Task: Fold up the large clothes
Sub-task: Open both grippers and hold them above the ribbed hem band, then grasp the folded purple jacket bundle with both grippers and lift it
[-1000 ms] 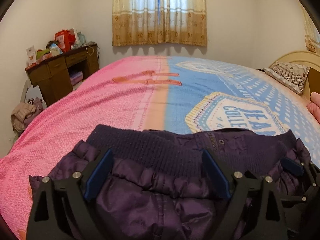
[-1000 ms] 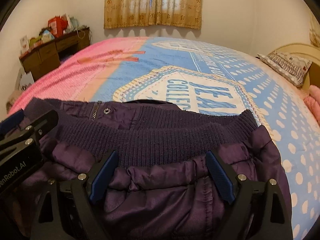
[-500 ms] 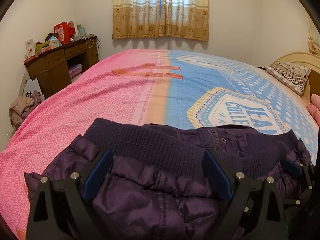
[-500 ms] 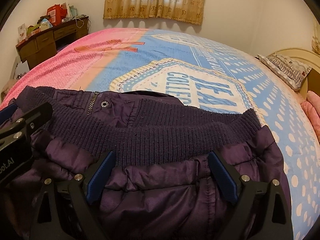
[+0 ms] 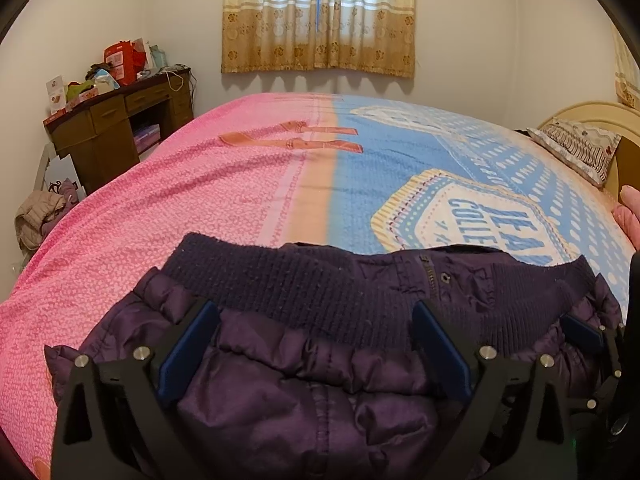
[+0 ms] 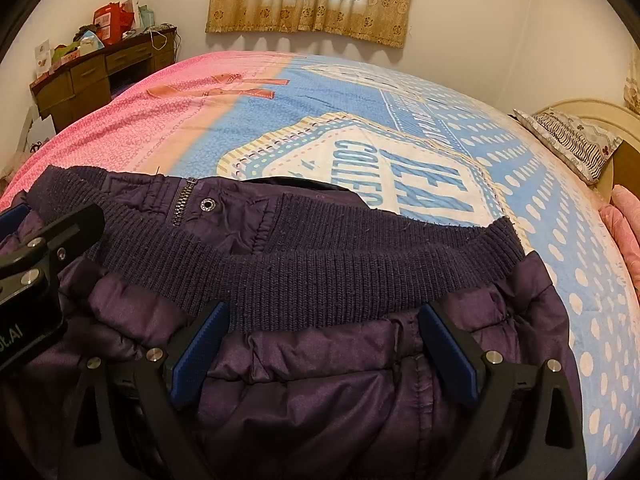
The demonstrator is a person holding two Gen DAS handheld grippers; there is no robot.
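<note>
A dark purple padded jacket (image 5: 304, 396) with a ribbed knit hem (image 5: 280, 280) lies on the bed at the near edge; it also shows in the right wrist view (image 6: 340, 384), with its zipper and snap (image 6: 207, 204) at the left. My left gripper (image 5: 314, 344) is open, its jaws wide apart over the jacket's left part, just short of the knit hem. My right gripper (image 6: 322, 350) is open the same way over the right part. Each gripper shows at the edge of the other's view. Neither holds cloth.
The bed has a pink and blue cover (image 5: 224, 200) with a printed badge (image 6: 400, 172). A brown desk (image 5: 116, 128) with clutter stands at the far left. A pillow (image 5: 576, 148) and headboard are at the right. A curtain (image 5: 320, 16) hangs on the far wall.
Both grippers have tilted and lifted slightly, so the bed looks lower and more of the room shows. The jaws stay wide apart. The jacket lies much the same.
</note>
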